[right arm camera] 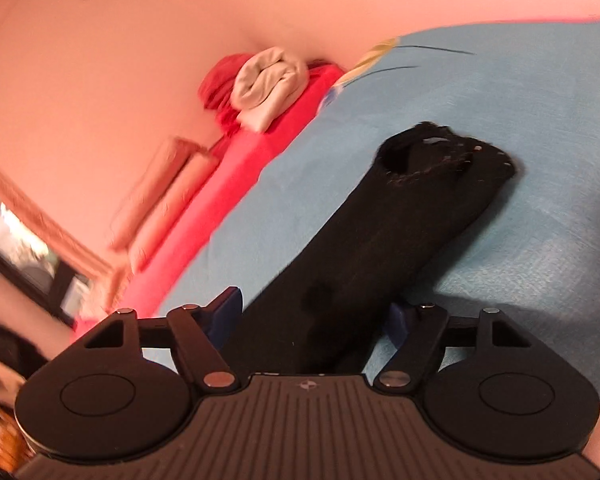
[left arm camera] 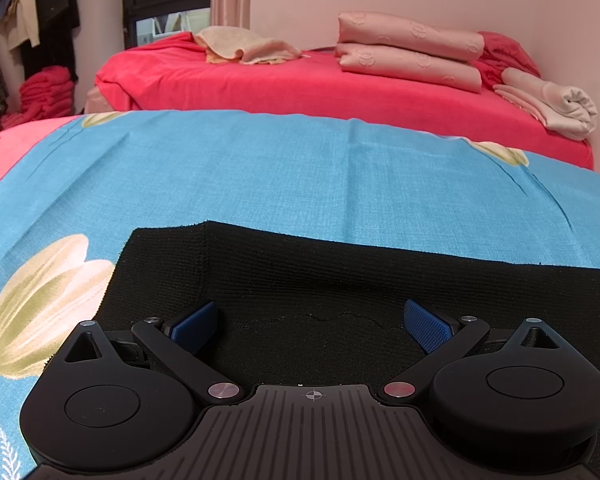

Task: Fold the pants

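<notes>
The black pants [left arm camera: 340,280] lie on a blue flowered sheet [left arm camera: 300,168] spread over the bed. In the left wrist view the knit cloth lies flat and wide under the left tool [left arm camera: 314,326], with a straight far edge and one corner near the cream flower print. The left tool's blue pads [left arm camera: 426,330] stand well apart, just above the fabric and closed on nothing.

In the right wrist view, which is smeared by motion, a long narrow stretch of the pants [right arm camera: 380,240] runs from between the fingers of the right tool [right arm camera: 310,320] out across the sheet to a ragged open end. That tool's fingers also stand apart, with the cloth passing through the gap; whether either pad presses the cloth cannot be told.

The fabric looks like a soft ribbed knit: light, limp and likely stretchy. It should drape and sag from any hold and will not keep a crease unaided. It probably clings to the sheet rather than sliding. A sound hold would be at an edge or corner, pinching both layers together, one tool at each end of the same edge so the fold comes over evenly.
</notes>
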The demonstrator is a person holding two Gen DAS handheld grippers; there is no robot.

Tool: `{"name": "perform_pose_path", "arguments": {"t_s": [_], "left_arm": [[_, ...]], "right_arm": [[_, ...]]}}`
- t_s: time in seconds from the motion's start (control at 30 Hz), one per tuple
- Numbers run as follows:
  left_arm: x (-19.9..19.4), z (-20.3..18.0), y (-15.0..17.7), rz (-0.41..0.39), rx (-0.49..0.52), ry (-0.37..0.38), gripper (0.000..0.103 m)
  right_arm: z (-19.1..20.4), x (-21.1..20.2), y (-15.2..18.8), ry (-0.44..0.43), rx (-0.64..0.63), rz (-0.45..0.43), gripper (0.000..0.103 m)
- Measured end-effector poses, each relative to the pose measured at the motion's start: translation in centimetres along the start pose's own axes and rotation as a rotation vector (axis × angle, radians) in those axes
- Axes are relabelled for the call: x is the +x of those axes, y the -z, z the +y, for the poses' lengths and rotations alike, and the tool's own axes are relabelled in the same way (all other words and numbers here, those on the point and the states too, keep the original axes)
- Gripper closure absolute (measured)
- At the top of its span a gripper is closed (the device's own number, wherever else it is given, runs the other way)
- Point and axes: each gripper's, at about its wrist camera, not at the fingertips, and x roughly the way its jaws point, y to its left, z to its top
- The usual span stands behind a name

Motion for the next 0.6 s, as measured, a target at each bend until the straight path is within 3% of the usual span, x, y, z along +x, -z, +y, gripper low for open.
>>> {"name": "perform_pose_path", "arguments": {"t_s": [0.07,0.2,0.23,0.43,0.6], "left_arm": [[0.0,-0.1,0.0,0.000,0.004,-0.007,0.000],[0.0,-0.2,0.0,0.000,0.005,-0.010,0.000],[0.0,-0.1,0.0,0.000,0.005,-0.009,0.000],[0.0,-0.2,0.0,0.000,0.006,-0.010,0.000],[0.0,-0.2,0.0,0.000,0.006,-0.010,0.000]], "right_arm": [[0.7,0.6,0.1,0.032,-0.031,0.001,0.031],[3.6,1.7,1.3,0.214,-0.204,-0.013,0.064],[4.3,1.9,1.7,0.248,-0.243,-0.019,0.068],[8.5,1.4,3.9,0.349,-0.405,-0.111,0.078],[14.6,-0.4,7.8,0.369,-0.673,-0.221,0.080]]}}
